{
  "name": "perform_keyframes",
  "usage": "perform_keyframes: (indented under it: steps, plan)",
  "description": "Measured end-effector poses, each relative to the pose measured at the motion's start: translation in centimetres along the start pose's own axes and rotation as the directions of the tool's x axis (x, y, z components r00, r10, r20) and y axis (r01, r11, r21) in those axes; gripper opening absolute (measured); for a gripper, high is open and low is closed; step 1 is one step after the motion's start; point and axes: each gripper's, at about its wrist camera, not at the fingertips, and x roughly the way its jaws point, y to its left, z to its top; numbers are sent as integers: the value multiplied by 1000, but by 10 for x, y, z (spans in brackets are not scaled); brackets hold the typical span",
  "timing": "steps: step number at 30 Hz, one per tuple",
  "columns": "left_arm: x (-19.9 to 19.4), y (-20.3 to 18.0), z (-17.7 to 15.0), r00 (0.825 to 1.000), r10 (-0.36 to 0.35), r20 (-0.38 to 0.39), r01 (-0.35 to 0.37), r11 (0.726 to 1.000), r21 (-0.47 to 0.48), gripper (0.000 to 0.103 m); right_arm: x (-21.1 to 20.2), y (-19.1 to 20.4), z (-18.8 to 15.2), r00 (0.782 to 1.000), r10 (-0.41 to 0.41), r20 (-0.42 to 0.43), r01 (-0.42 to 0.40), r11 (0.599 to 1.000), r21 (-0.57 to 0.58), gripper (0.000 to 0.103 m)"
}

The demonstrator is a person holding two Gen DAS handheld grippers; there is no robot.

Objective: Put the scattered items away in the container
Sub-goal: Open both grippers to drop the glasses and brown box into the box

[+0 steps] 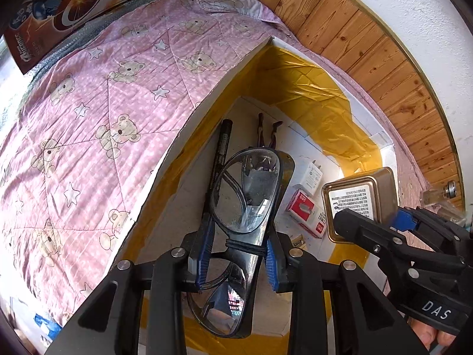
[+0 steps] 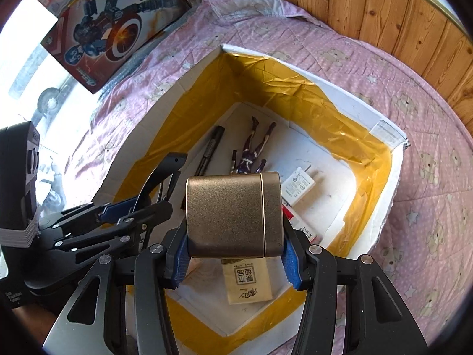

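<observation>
Black-framed glasses (image 1: 251, 195) hang lens-down in my left gripper (image 1: 239, 257), which is shut on the frame above the white foam box (image 1: 207, 100) lined with yellow tape. My right gripper (image 2: 235, 254) is shut on a bronze tin (image 2: 230, 216) over the same box (image 2: 393, 183). In the left wrist view the right gripper (image 1: 374, 217) and tin (image 1: 354, 198) sit at the right. In the right wrist view the left gripper (image 2: 139, 210) and glasses (image 2: 165, 168) sit at the left. Inside the box lie a black marker (image 2: 211, 148), a toy figure (image 2: 254, 148), a white charger (image 2: 297, 185), a red staples box (image 1: 307, 213) and a tan packet (image 2: 248, 281).
The box rests on a pink quilt with bears and stars (image 1: 88, 118). A toy carton (image 2: 103, 35) lies at the far left of the quilt. A wood-panelled wall (image 2: 384, 14) runs behind. A hand (image 1: 428, 334) grips the right tool.
</observation>
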Motion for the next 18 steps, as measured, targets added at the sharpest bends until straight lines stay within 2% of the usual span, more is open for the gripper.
perform_keyframes:
  steps: [5,10,18]
  plan:
    - [5,-2,2,1000,14,-6,-14,1000,10,33,14,-1,9,1000,-7,-18,7,1000,-3,56]
    - [3,-2,2,1000,21,-2,-21,1000,20,37,17,-7,14,999,-34,-14,34,999,8,56]
    - [-5,-2,-7,1000,12,-2,-12,1000,6,43,8,-14,2,1000,-22,-17,23,999,36,56]
